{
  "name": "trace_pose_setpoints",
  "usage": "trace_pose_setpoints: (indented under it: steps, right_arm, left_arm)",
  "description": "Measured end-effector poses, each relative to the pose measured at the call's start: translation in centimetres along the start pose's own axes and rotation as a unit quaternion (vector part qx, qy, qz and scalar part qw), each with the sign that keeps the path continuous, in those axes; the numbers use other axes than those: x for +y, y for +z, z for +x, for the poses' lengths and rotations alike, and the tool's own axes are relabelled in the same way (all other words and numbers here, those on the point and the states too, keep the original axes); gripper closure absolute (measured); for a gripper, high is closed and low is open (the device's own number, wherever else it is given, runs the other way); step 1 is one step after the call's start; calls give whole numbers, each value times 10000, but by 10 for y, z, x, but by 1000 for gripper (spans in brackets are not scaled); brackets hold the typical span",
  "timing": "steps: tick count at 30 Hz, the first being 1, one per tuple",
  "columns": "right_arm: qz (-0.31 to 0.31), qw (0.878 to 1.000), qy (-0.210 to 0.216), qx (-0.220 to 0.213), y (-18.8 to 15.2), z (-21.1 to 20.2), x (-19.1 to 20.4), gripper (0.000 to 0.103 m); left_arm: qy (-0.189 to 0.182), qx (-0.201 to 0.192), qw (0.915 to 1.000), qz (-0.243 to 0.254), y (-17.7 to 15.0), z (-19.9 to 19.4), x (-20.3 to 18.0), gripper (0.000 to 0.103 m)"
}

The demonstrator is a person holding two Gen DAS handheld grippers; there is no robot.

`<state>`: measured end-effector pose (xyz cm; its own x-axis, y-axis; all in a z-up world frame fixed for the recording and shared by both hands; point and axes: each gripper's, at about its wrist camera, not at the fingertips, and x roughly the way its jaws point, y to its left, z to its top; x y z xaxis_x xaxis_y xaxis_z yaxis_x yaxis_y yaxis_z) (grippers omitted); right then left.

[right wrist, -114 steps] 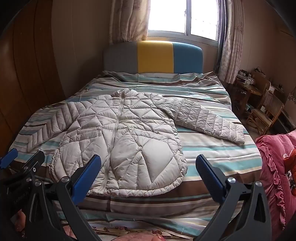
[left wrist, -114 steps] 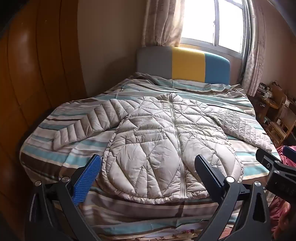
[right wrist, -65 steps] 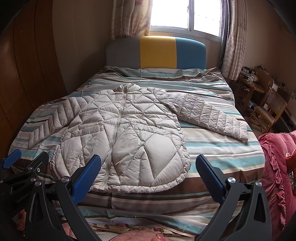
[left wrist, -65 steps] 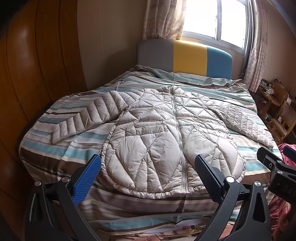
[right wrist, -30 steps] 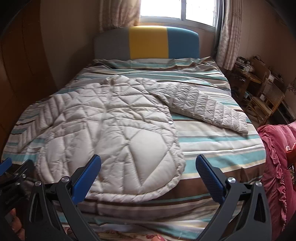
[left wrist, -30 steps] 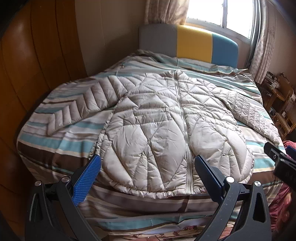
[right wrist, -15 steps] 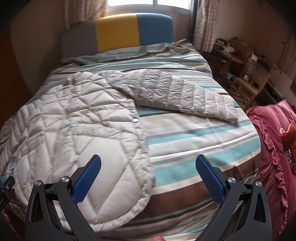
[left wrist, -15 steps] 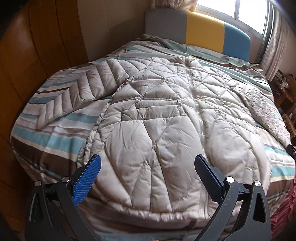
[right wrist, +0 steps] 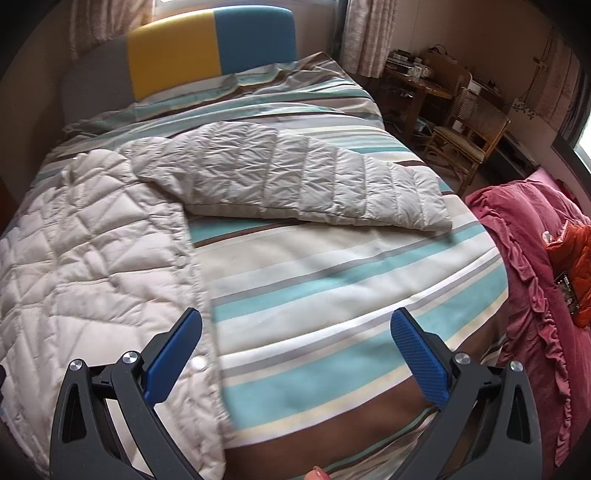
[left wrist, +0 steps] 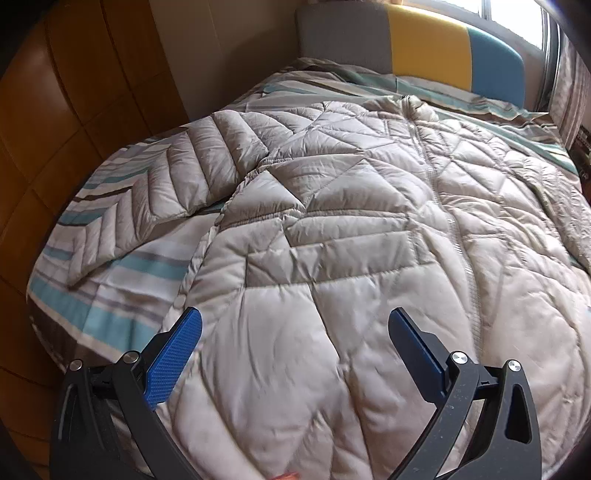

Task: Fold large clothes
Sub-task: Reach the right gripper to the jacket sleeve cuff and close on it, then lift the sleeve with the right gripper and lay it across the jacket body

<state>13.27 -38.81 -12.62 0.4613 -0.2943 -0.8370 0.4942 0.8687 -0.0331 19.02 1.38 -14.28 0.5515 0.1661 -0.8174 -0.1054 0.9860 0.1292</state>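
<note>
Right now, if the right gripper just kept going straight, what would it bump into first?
Probably the striped bedspread. The open right gripper points at bare bedding beside the puffer jacket; the jacket's sleeve lies farther on. Depth is uncertain.

A bed [right wrist: 332,266] with striped bedding fills the room, its headboard [right wrist: 210,44] grey, yellow and blue. Wooden chair [right wrist: 469,136] and cluttered desk [right wrist: 417,83] stand beside curtains [right wrist: 365,33].

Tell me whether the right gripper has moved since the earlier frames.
Yes. The right gripper has closed in on the bed and swung right: the headboard sits further left.
</note>
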Motion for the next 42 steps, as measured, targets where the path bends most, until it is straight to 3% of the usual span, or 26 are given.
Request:
trace_pose_setpoints:
  steps: [10, 17, 21, 26, 29, 32, 35, 36, 39, 42]
  right_arm:
    - [-17, 9971, -472, -590, 30, 54, -23, 2]
    - [1130, 9856, -1187, -413, 63, 117, -86, 2]
    - [1877, 9741, -1227, -296, 73, 142, -122, 2]
    - [2176, 9706, -1025, 57, 74, 171, -132, 10]
    - [2212, 9688, -1112, -78, 72, 172, -130, 11]
    - [2161, 9700, -1095, -201, 75, 171, -124, 23]
    - [2011, 9746, -938, -317, 80, 172, -118, 48]
    - [1881, 9777, -867, -347, 83, 173, -113, 65]
    - [1519, 9834, -912, -399, 91, 174, -94, 87]
    - [1283, 9857, -977, -490, 97, 170, -78, 91]
  left_arm:
    - [-303, -67, 9982, -506, 41, 46, 23, 3]
    - [235, -184, 9991, -316, 72, 85, 26, 3]
    - [309, -182, 9991, -221, 79, 109, 30, 3]
    - [393, -271, 9988, -105, 71, 125, 25, 3]
    - [606, -390, 9974, 66, 66, 123, 19, 3]
    - [692, -378, 9968, 108, 66, 126, 17, 3]
    - [638, -350, 9973, 76, 66, 128, 18, 3]
    - [581, -340, 9977, 33, 66, 129, 20, 3]
    - [512, -331, 9981, -12, 66, 130, 20, 3]
    - [530, -366, 9979, -8, 66, 129, 21, 3]
